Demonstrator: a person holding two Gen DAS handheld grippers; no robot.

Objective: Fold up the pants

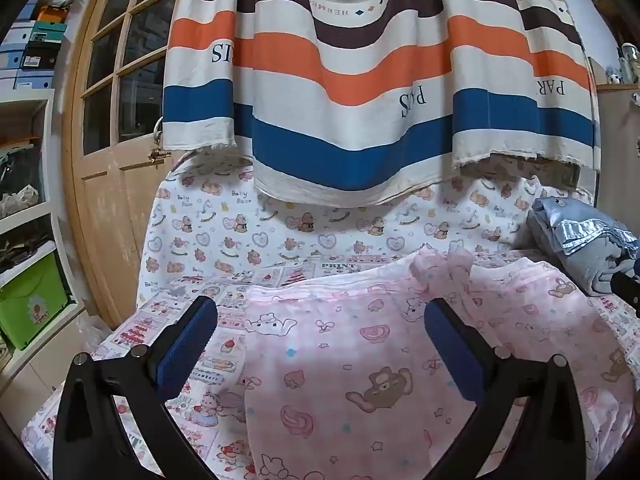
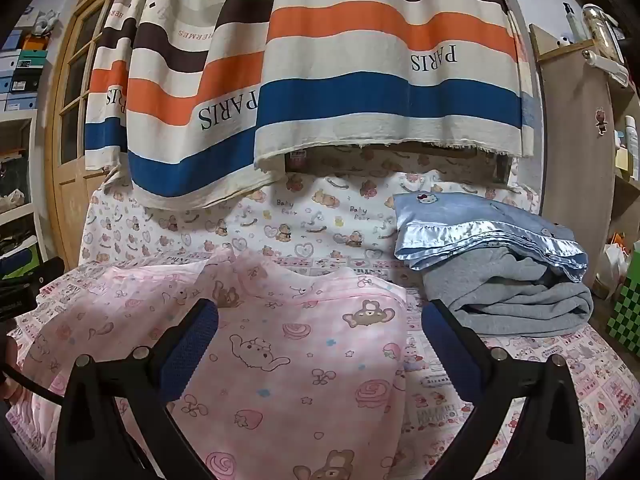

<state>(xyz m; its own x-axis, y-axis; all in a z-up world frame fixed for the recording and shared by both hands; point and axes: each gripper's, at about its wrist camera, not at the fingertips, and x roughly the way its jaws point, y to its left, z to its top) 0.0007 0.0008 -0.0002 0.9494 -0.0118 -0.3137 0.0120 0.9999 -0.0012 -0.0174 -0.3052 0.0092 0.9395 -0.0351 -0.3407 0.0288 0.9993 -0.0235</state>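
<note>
**Pants spread out, folding not begun**

While both sets of fingers stand spread wide and hold nothing, the left gripper (image 1: pixel 320 344) and right gripper (image 2: pixel 320 344) hover low over the pink pants (image 2: pixel 296 360). These lie mostly flat on the printed bed sheet (image 1: pixel 188 248), waistband away from the cameras. No fold shows yet, so the whole job seems left. Folded blankets (image 2: pixel 504 264) sit just beside them.

Bed covered by a cartoon-print sheet (image 2: pixel 520 364), bear-and-heart print running up the back. Pink printed pants (image 2: pixel 288 360) lie spread flat on the sheet, waistband toward the back. Right of them, apart, a folded grey blanket (image 2: pixel 516 292) with a blue satin-edged blanket (image 2: pixel 480 220) stacked on top.
</note>
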